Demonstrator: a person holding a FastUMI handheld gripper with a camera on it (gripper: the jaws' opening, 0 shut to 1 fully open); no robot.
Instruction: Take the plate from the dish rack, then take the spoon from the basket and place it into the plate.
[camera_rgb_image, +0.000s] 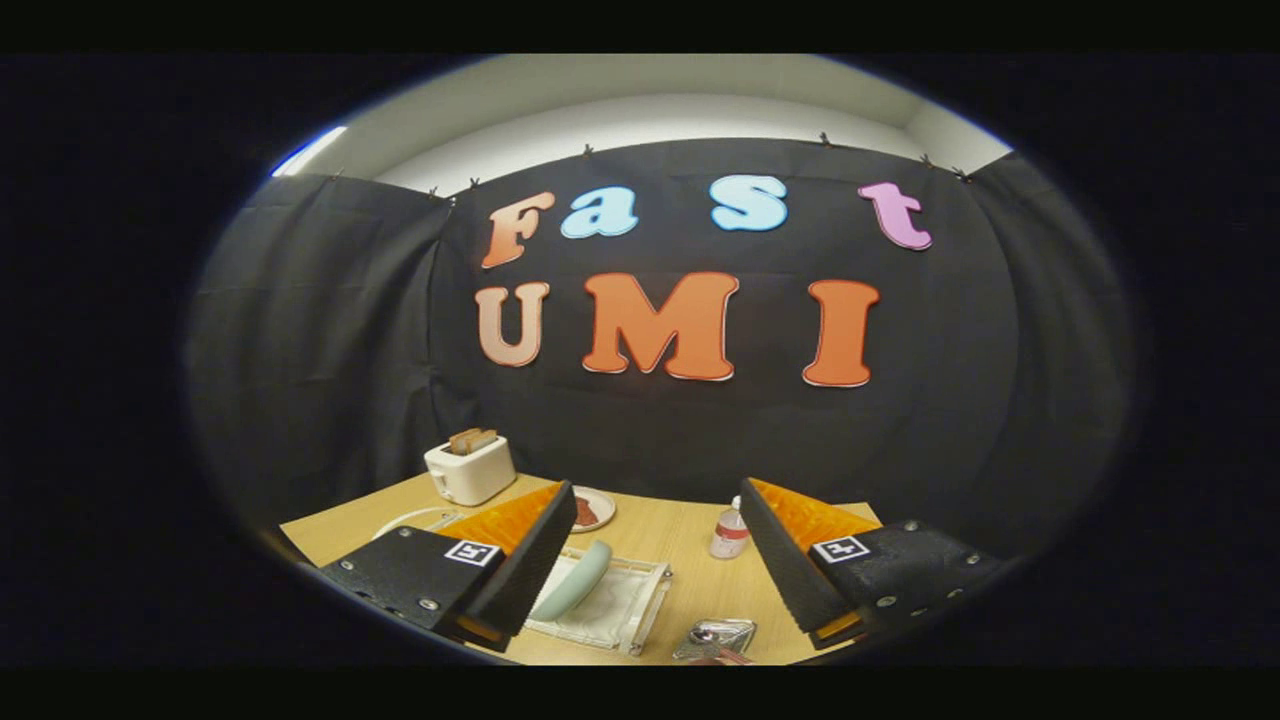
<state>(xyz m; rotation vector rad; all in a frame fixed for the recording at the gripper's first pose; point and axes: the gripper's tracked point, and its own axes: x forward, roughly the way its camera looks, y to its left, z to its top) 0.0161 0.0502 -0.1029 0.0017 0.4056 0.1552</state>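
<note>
The gripper (655, 560) hovers wide open and empty above the desk (690, 560); lower it squarely over the plate (572, 582) standing in the dish rack (610, 605) near the front edge; pinch its rim.

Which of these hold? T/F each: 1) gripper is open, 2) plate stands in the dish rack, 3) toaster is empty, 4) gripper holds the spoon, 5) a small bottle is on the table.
1) True: the gripper is open, holding nothing.
2) True: the pale plate stands on edge in the dish rack.
3) False: the toaster has bread in its slots.
4) False: the spoon lies in the basket.
5) True: the bottle stands on the table.
</note>
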